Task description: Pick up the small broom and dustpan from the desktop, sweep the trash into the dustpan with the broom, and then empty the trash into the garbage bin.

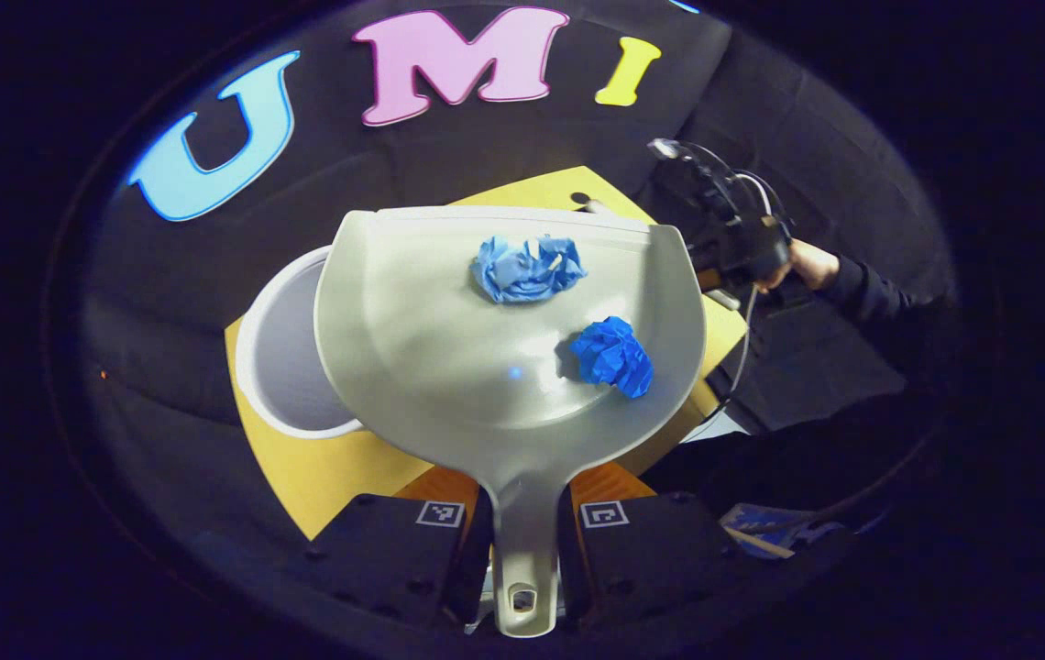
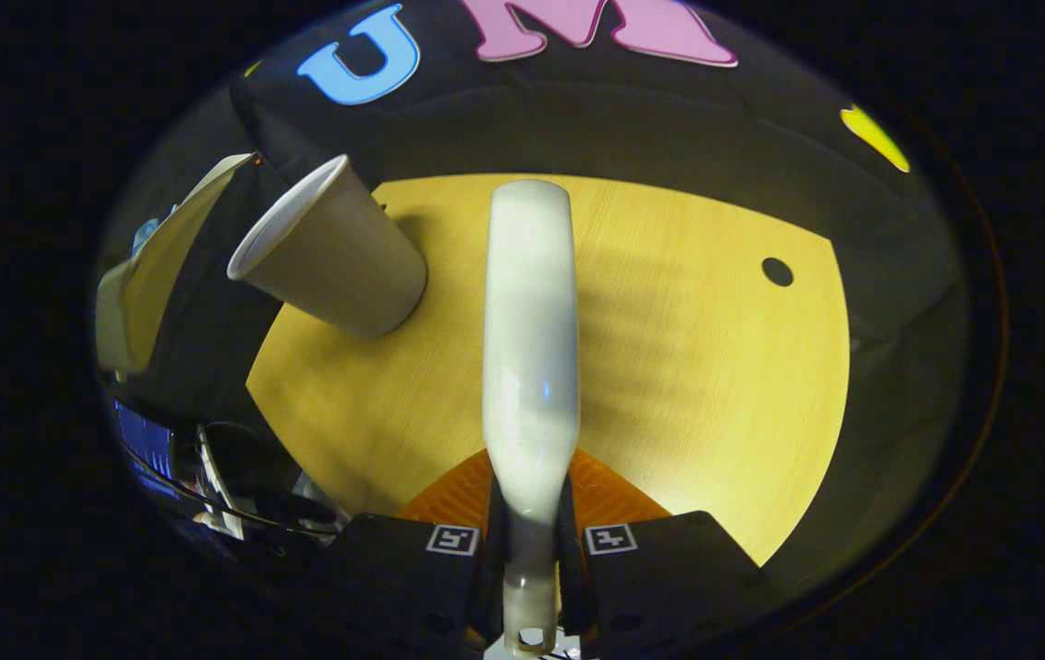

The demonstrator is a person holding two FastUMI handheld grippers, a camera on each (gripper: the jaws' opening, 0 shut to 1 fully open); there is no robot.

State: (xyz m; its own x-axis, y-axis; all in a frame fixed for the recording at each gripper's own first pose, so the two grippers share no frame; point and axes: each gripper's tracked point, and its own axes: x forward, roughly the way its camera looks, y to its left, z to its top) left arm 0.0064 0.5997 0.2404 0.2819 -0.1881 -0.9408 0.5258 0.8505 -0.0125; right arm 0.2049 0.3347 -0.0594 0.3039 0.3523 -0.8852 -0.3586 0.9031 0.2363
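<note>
Grey plastic sits nearest me in the left gripper view: the dustpan [image 1: 449, 367] by its handle, pinched between the two fingers of my left gripper [image 1: 522, 532], which press on it from either side; the pan is held above the desk [image 1: 321, 477], and two crumpled blue paper wads lie in it, the darker wad [image 1: 614, 356] nearer the handle and to the right, the paler wad [image 1: 527, 268] close to the pan's far lip; under the pan's left side stands the white garbage bin [image 1: 289, 357], its open mouth partly covered by the pan, near the desk's left edge; farther off to the right my other hand [image 1: 811, 266] holds the second gripper. In the right gripper view my right gripper [image 2: 532, 541] clamps the broom [image 2: 530, 348] by its white handle, both fingers pressing on it; beyond, the bin [image 2: 330, 261] stands at the desk's far left corner, the dustpan [image 2: 156, 266] raised to its left; a dark round hole [image 2: 776, 271] marks the desk towards the far right edge.
</note>
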